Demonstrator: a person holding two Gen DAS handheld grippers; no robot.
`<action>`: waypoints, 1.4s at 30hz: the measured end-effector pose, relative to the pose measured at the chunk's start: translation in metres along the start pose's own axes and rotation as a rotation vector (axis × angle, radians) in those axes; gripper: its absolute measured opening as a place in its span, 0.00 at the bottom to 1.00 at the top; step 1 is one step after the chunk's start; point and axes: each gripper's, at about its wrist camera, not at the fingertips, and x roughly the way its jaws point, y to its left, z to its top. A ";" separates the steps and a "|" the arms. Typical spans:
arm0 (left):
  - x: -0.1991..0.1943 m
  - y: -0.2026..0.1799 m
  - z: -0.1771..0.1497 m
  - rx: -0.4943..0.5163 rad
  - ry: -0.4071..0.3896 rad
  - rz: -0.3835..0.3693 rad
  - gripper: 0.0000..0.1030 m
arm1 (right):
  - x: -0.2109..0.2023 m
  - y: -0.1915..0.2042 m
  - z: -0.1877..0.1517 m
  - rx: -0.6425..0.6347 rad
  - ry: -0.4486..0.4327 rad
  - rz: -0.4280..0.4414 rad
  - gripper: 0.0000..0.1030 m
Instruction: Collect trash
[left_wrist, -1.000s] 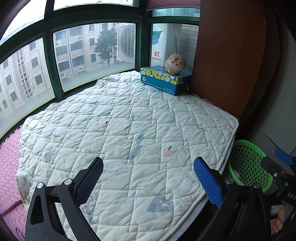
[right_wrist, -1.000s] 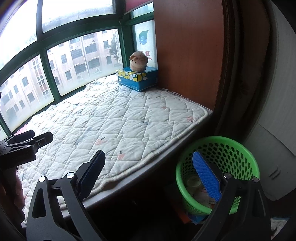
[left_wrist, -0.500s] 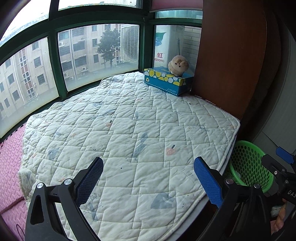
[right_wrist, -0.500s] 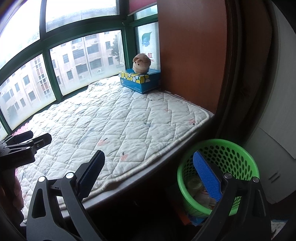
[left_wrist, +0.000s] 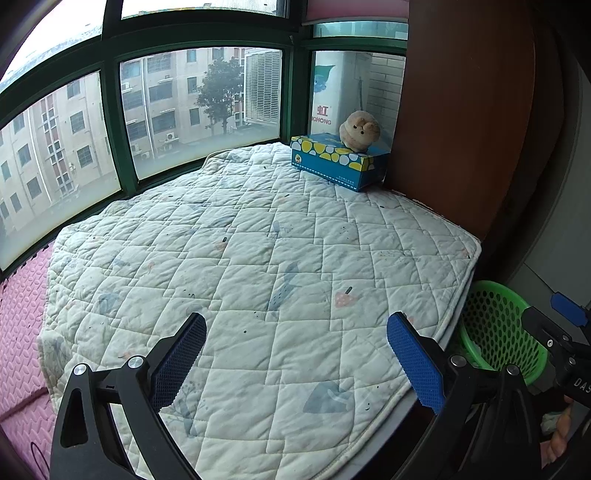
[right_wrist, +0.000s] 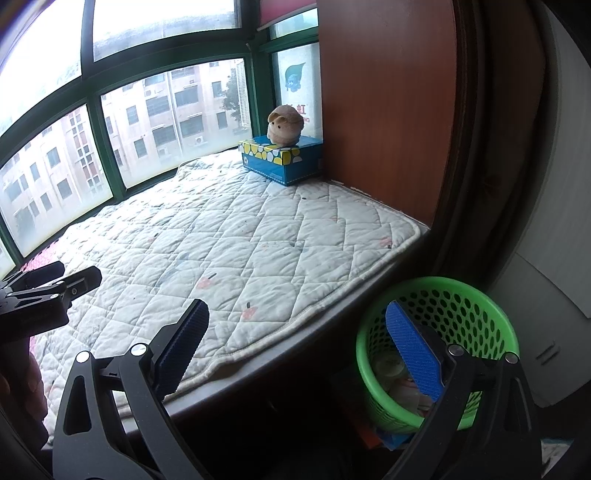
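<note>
Behind plush toy (left_wrist: 359, 130), "GHONG" sign (left_wrist: 320, 121)

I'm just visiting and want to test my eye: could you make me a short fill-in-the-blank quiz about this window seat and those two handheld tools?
1. The plush toy sits on top of the blue ____.
2. The waste basket beside the quilted mat is coloured ____.
3. The jaws of the left gripper and the right gripper are both ____, holding nothing.
4. Under the mat's left edge lies a foam floor mat coloured ____.

Missing words: tissue box; green; open; pink
</note>
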 end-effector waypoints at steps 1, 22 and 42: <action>0.000 0.000 0.000 0.000 0.000 0.001 0.92 | 0.000 0.000 0.000 0.001 0.001 0.003 0.93; -0.002 -0.002 -0.001 -0.003 -0.005 0.006 0.92 | 0.004 0.003 -0.001 -0.005 0.008 0.008 0.93; 0.000 0.001 -0.002 -0.013 -0.008 0.007 0.92 | 0.005 0.004 -0.002 -0.007 0.011 0.013 0.93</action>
